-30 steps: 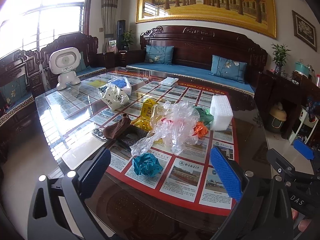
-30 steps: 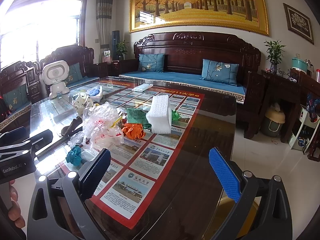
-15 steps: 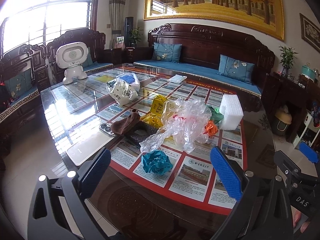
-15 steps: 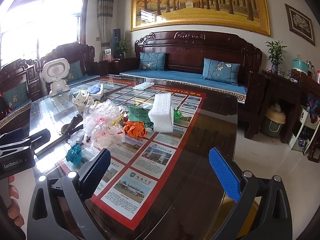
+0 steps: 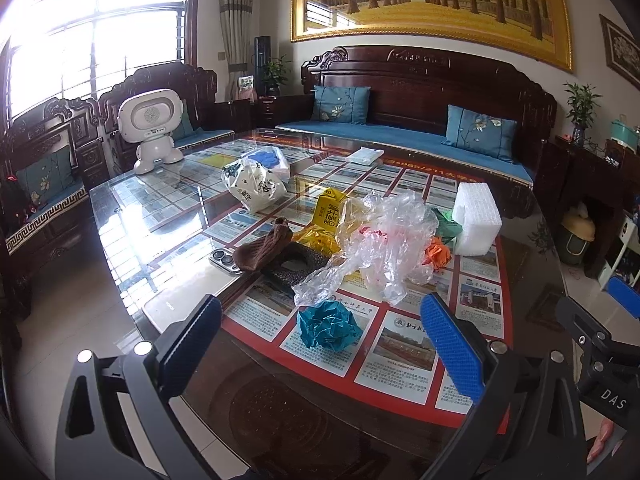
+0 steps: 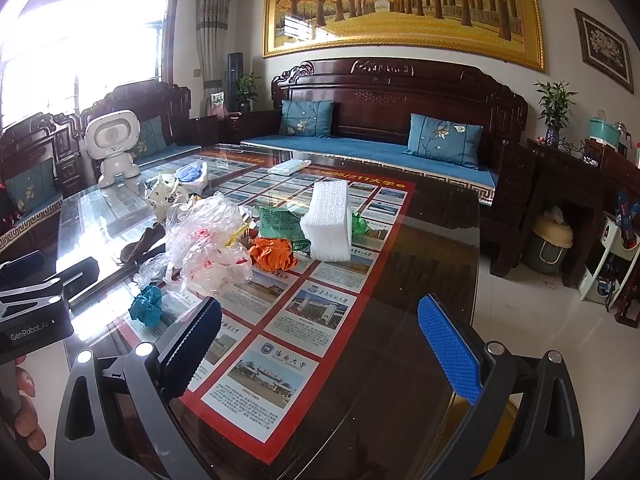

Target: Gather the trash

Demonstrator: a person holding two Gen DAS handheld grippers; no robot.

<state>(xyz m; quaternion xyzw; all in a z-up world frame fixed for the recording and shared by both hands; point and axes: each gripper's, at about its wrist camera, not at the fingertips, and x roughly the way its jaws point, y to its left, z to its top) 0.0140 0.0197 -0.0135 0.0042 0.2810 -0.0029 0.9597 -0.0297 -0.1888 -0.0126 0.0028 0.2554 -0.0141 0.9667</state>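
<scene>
Trash lies on a glass table (image 5: 160,216): a teal crumpled paper ball (image 5: 328,326) nearest me, crumpled clear plastic (image 5: 376,240), an orange paper ball (image 5: 438,252), a white foam block (image 5: 476,218), a yellow wrapper (image 5: 330,212), a green wrapper (image 6: 280,222) and a printed white bag (image 5: 254,188). My left gripper (image 5: 320,348) is open and empty, just short of the teal ball. My right gripper (image 6: 320,348) is open and empty over the table's right part, right of the teal ball (image 6: 146,306) and the foam block (image 6: 328,220).
A brown knit cloth (image 5: 264,250), a black foam piece (image 5: 298,266) and a phone (image 5: 224,260) lie left of the plastic. A white robot toy (image 5: 154,128) stands at the far left corner. A wooden sofa (image 5: 420,92) is behind; a bin (image 6: 550,244) stands on the floor right.
My left gripper has moved a little forward and left, so the trash pile looks closer. My right gripper has crept slightly forward. Both jaws stay open.
</scene>
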